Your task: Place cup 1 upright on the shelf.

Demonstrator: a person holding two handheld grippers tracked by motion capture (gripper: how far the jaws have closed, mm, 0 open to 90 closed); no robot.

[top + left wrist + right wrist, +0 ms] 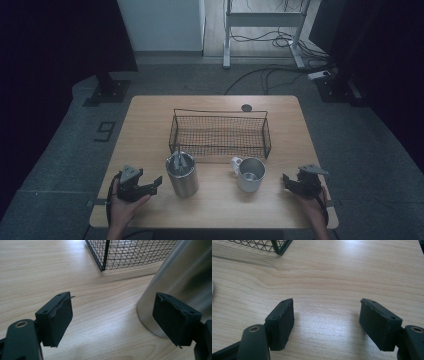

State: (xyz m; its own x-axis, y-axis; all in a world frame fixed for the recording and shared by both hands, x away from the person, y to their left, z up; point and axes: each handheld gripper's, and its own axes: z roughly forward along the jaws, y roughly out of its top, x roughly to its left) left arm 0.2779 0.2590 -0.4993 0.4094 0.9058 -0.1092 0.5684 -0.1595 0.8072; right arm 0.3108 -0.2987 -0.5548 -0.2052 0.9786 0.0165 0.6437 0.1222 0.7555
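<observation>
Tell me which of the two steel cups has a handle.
The short, wide mug, on the right nearer the right claw, has a side handle. The tall tumbler beside the left claw has none.

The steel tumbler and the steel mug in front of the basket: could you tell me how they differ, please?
The steel tumbler is taller and narrower; the steel mug is shorter and wider. The mug has a side handle turned toward the wire basket; the tumbler shows none. The tumbler carries a lid or insert in its mouth, while the mug stands open. The tumbler is nearer the left gripper, the mug nearer the right gripper. Both are shiny metal and upright.
</observation>
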